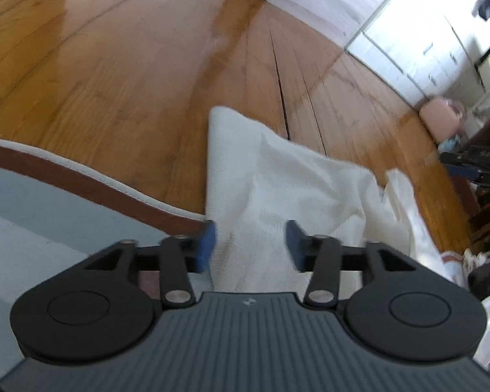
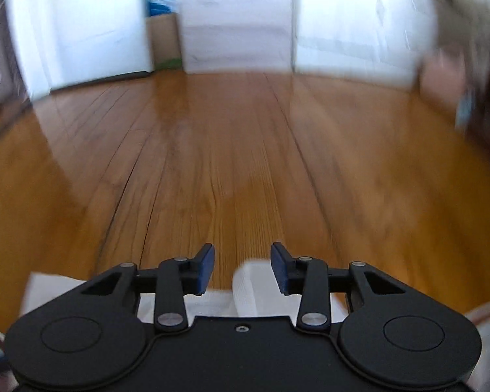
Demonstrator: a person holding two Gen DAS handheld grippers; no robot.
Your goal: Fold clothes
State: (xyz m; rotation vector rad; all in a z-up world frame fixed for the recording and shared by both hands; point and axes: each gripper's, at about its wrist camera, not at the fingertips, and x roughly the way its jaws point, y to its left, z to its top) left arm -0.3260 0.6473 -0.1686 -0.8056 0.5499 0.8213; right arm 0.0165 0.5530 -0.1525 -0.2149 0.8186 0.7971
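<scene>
Right under the left tongs point(image 1: 250, 245) there's a white waffle-weave garment point(image 1: 287, 189), lying rumpled on the wooden floor point(image 1: 130, 75), its narrow end running toward 12 o'clock. A rug edge point(image 1: 81, 176) sits at 9 o'clock. Both blue pads are spread wide, nothing pinched. Right tongs point(image 2: 242, 269) are wide too, hovering over a fold of the same cloth point(image 2: 245, 290) at 6 o'clock. Can't tell if this is a regrip mid-fold or a release after one. Any pinch would call for catching a single layer at an edge; the weave looks floppy.
</scene>
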